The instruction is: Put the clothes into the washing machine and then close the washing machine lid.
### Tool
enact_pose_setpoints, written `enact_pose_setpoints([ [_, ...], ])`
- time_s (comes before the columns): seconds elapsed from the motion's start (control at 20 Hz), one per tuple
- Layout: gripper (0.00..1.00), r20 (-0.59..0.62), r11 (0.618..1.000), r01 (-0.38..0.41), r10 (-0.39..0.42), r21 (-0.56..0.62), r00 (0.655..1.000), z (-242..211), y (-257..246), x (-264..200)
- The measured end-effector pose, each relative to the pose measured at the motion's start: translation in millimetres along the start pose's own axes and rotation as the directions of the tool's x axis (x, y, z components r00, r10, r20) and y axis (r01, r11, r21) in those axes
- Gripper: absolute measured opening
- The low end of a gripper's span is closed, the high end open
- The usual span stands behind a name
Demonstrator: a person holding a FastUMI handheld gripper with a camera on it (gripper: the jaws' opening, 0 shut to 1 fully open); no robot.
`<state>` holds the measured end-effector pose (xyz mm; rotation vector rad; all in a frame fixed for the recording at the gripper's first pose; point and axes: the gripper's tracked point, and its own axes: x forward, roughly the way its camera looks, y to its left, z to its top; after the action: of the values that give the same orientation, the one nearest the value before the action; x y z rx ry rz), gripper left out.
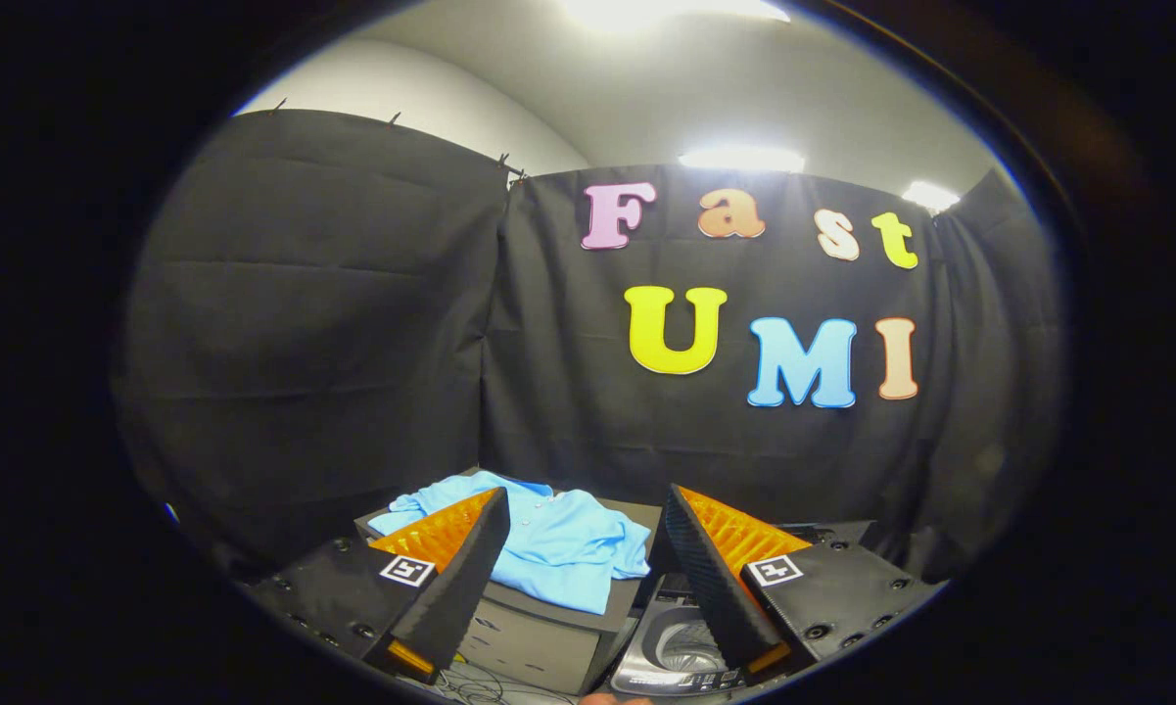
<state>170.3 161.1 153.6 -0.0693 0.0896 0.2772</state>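
Risk: gripper (pixel 584 514), jaws spread and empty, sits above and short of the crumpled blue polo shirt (pixel 548 543) on the grey box (pixel 539 641) beside the open washing machine (pixel 676 656); a shallow pinch may drop trailing fabric outside the drum.

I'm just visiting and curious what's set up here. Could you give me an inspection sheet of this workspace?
Surface: dark box-like stand, with a shirt draped over its top.
Job's things: light blue shirt, crumpled and lying on the stand; washing machine low beside the stand, top opening visible between the fingers, lid state unclear.
Clutter: nothing seen.
Grippers: tool open, fingers spread wide, hovering short of the shirt and holding nothing.
Cables: thin wires at the foot of the stand.
Surroundings: black cloth wall behind; ceiling lights above.
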Motion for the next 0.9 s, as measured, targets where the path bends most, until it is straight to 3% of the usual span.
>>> enact_pose_setpoints([
  [0.5,1.0,-0.115,0.996,-0.083,0.08,-0.022,0.99,-33.4,59.6,99.1],
  [0.9,1.0,-0.217,0.995,-0.099,0.098,0.005,0.971,-73.3,81.9,162.4],
])
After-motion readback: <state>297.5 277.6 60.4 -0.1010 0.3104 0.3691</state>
